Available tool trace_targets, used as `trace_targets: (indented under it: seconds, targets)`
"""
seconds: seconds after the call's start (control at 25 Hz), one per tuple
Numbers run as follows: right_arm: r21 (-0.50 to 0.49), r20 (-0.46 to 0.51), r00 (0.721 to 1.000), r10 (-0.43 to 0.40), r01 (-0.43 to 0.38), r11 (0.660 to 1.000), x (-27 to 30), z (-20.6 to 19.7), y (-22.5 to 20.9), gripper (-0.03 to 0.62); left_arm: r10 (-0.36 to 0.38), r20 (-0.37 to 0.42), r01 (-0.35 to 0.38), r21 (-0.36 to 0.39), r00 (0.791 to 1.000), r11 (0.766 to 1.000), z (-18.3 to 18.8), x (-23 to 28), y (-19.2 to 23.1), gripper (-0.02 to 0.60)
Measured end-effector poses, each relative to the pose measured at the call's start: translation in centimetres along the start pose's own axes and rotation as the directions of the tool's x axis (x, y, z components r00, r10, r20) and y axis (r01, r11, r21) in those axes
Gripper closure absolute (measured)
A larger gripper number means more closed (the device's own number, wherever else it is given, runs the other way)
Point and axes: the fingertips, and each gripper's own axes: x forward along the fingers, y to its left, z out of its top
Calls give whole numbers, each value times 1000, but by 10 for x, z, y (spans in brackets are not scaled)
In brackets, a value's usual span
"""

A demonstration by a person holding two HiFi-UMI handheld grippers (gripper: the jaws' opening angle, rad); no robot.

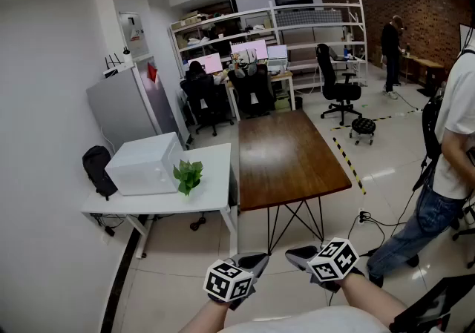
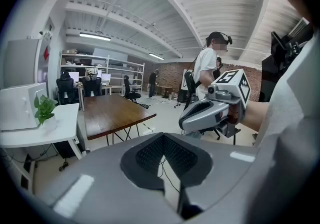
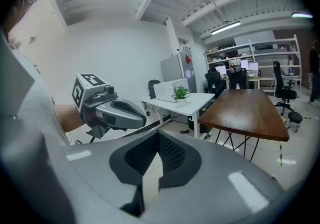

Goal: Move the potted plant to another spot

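The potted plant (image 1: pixel 188 175), green leaves in a small white pot, stands on the white table (image 1: pixel 211 194) next to a white box (image 1: pixel 145 163). It also shows far off in the left gripper view (image 2: pixel 44 108) and the right gripper view (image 3: pixel 181 93). Both grippers are held side by side low in front of me, several steps short of the tables. My left gripper (image 1: pixel 251 265) (image 2: pixel 165 154) is shut and holds nothing. My right gripper (image 1: pixel 300 256) (image 3: pixel 156 157) is also shut and holds nothing.
A long brown wooden table (image 1: pixel 289 153) adjoins the white table on its right. A person (image 1: pixel 453 146) stands at the right edge. A black backpack (image 1: pixel 98 170) leans by the wall at left. Office chairs, desks and shelves fill the back; a black stool (image 1: pixel 363 128) stands on the floor.
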Motion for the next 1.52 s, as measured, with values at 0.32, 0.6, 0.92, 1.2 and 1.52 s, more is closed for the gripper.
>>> trace_targets:
  seconds: [0.32, 0.6, 0.92, 1.2, 1.52]
  targets:
    - [19, 6, 1000, -7, 7, 1000, -20, -28, -10, 591, 6, -6, -6, -2, 1000, 1000, -9, 17, -18, 581]
    - [-17, -7, 999, 33, -33, 999, -8, -38, -1, 594, 23, 0, -23, -38, 1000, 999, -27, 15, -11, 581]
    - [-19, -58, 992, 108, -109, 994, 66, -46, -17, 594, 58, 14, -57, -110, 998, 992, -53, 14, 62, 581]
    - [-14, -8, 996, 90, -90, 996, 172, 9, -72, 594, 83, -13, -84, -180, 996, 980, -63, 17, 192, 581]
    - [11, -62, 995, 73, -72, 997, 293, 80, -135, 594, 33, -35, -39, -187, 999, 982, -39, 32, 343, 581]
